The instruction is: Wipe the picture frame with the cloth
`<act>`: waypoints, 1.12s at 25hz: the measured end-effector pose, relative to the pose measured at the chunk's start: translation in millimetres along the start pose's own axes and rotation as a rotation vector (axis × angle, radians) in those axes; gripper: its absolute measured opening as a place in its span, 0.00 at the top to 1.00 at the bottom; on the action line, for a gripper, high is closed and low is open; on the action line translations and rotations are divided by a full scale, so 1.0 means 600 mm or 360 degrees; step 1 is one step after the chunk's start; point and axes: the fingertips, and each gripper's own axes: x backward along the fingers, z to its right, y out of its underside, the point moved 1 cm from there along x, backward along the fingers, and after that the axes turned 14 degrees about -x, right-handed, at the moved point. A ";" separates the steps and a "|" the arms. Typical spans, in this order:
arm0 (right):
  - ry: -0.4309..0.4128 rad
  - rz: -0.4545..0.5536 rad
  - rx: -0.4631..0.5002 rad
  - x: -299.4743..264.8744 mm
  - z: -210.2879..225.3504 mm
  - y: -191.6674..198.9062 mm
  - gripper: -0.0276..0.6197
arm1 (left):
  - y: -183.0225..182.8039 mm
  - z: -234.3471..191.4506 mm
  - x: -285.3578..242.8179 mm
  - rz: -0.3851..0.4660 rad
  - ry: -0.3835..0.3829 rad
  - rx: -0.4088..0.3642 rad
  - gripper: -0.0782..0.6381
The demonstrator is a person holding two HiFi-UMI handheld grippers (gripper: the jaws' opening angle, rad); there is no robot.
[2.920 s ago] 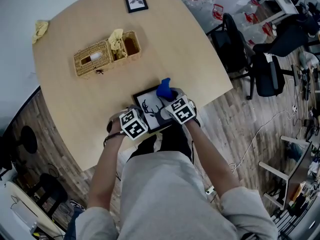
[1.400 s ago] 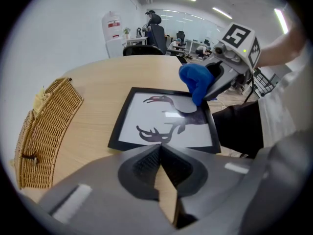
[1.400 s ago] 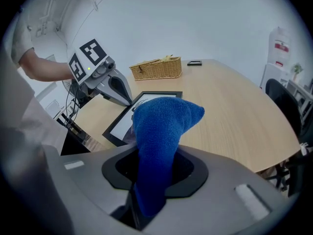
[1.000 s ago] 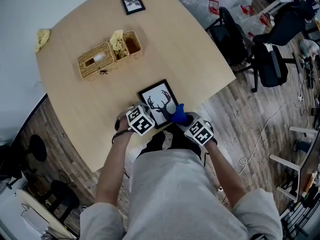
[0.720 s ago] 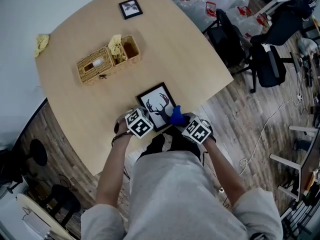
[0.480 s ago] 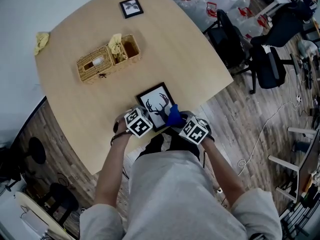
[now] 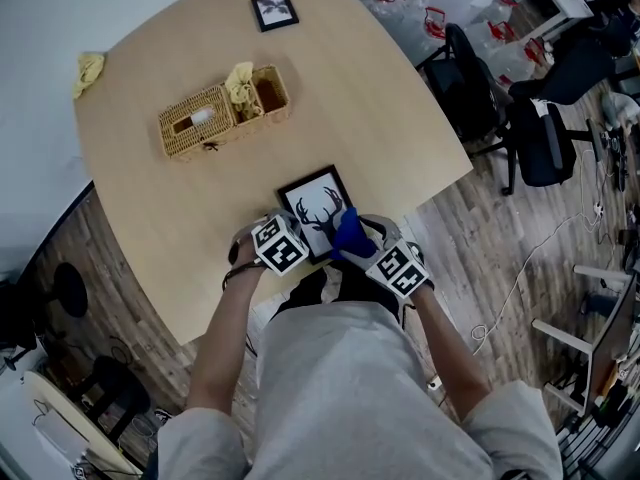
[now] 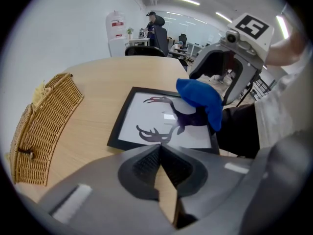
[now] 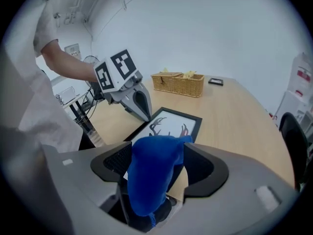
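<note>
A black picture frame [image 7: 318,208] with a deer print lies flat near the table's front edge; it also shows as the frame [image 8: 146,126] and the frame [image 9: 172,124] in the two gripper views. My left gripper [image 7: 297,233] is shut, its tips [image 8: 159,147] meeting at the frame's edge with nothing between them. My right gripper [image 7: 356,248] hovers over the frame's near right corner. Its jaws have just been opening and now stand wide. The blue cloth [image 9: 154,173] still sits bunched between them; the cloth [image 7: 349,236] [image 8: 201,96] hangs above the glass.
A wicker basket [image 7: 222,108] holding a yellow cloth stands mid-table. A small black frame [image 7: 273,9] lies at the far edge, another yellow cloth [image 7: 88,66] at the far left. Office chairs [image 7: 540,138] stand right of the table. The table edge [image 7: 400,223] is close to my right hand.
The right gripper has drawn the blue cloth back from the frame's far right corner to its near right corner and has lifted slightly. The left gripper has stayed at the frame's edge.
</note>
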 end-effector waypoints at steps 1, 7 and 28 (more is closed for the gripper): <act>0.0000 -0.0015 0.0028 -0.004 -0.003 0.006 0.48 | 0.000 0.000 0.000 0.0003 0.0003 0.0003 0.82; -0.0002 -0.0238 0.0089 -0.048 -0.014 0.058 0.57 | 0.003 0.001 0.001 0.0000 0.0007 -0.0004 0.82; 0.0127 -0.0194 0.0050 -0.096 0.022 0.005 0.74 | 0.006 0.002 0.001 0.0031 0.0007 0.0018 0.82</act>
